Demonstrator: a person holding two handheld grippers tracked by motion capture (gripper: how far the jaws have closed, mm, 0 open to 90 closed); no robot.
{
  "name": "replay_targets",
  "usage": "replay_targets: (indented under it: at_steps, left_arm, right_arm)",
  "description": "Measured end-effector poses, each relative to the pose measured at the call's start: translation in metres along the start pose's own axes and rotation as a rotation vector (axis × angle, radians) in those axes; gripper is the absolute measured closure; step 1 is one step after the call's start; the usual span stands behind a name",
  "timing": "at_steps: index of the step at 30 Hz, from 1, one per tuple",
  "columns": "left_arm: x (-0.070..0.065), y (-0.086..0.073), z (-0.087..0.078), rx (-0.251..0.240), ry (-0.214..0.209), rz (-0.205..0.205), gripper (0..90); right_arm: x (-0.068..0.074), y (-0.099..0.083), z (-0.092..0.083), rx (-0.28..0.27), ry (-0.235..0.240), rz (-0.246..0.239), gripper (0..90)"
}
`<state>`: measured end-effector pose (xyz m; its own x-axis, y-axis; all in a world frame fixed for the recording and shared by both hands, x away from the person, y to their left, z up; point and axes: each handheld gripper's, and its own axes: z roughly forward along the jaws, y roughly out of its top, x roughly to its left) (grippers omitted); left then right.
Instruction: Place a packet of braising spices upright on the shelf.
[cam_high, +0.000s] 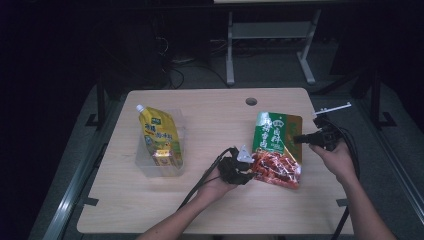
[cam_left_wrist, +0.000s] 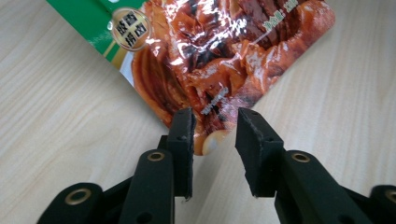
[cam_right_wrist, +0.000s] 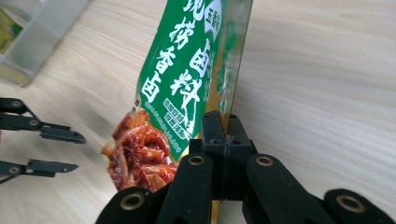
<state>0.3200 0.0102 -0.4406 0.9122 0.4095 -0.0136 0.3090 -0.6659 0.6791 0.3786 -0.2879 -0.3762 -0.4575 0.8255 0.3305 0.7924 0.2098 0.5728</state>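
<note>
1. Pinching seasoning pouch (cam_high: 276, 147) edge with right gripper (cam_right_wrist: 225, 135), fingers pressed together on it, lifting it near table (cam_high: 210, 115) right edge.
2. Spread left gripper (cam_left_wrist: 215, 126) fingers flank its lower corner, no grip.
3. Yellow spout pouch (cam_high: 159, 137) sits in clear bin (cam_high: 145, 167), left side.

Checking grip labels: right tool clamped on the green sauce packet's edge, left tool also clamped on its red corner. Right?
Half right. The right tool is clamped on the green sauce packet, but the left tool is open: in the left gripper view its jaws stand apart around the red corner without pressing it.
</note>
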Motion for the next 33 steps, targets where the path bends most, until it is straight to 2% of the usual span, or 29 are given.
replay_targets:
  at_steps: [12, 15, 16, 26, 33]
  left_arm:
    - [-0.003, -0.006, -0.012, -0.028, 0.009, -0.003, 59.1]
    - [-0.003, -0.007, -0.015, -0.017, 0.021, 0.012, 56.4]
    - [-0.003, -0.008, -0.016, -0.019, 0.016, 0.001, 55.5]
    - [-0.005, -0.013, -0.024, -0.039, 0.039, 0.003, 49.6]
    - [-0.007, -0.015, -0.028, -0.053, 0.038, 0.002, 47.7]
  right_arm:
    - [0.035, 0.010, -0.019, -0.043, 0.009, -0.090, 90.0]
    - [0.042, 0.013, -0.022, -0.050, 0.011, -0.108, 90.0]
    - [0.045, 0.015, -0.023, -0.052, 0.012, -0.116, 90.0]
    - [0.068, 0.027, -0.028, -0.078, 0.013, -0.173, 90.0]
    - [0.079, 0.035, -0.028, -0.093, 0.009, -0.192, 90.0]
